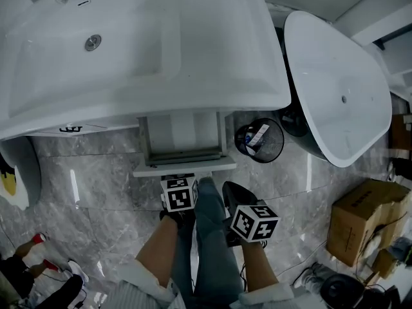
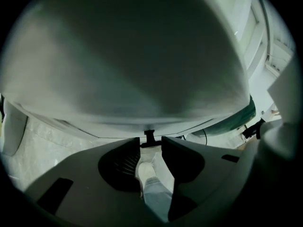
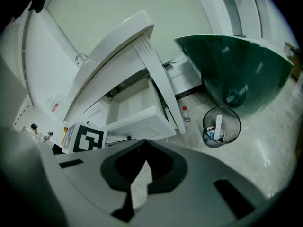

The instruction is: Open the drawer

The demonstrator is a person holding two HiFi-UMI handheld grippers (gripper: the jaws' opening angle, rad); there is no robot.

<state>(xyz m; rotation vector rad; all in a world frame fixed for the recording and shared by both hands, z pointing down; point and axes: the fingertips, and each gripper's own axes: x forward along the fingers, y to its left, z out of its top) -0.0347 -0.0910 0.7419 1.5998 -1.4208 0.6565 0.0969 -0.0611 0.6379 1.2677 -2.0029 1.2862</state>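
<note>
A white drawer (image 1: 183, 137) stands pulled out from under the white sink vanity (image 1: 129, 50), its front panel (image 1: 185, 167) towards me. In the right gripper view the same drawer (image 3: 135, 103) shows an empty inside. My left gripper (image 2: 150, 139) is right at the front panel, jaws open, with the small black handle (image 2: 149, 135) at the gap between the tips and no pad pressing on it. Its marker cube (image 1: 178, 194) sits just below the panel. My right gripper (image 3: 144, 143) hangs back to the right, shut on nothing; its cube (image 1: 254, 222) is lower right.
A black wire bin (image 1: 259, 140) with rubbish stands right of the drawer, and a white bathtub (image 1: 335, 89) beyond it. A cardboard box (image 1: 360, 221) sits at the right on the grey marble floor (image 1: 96, 185). The person's legs and shoes are below the drawer.
</note>
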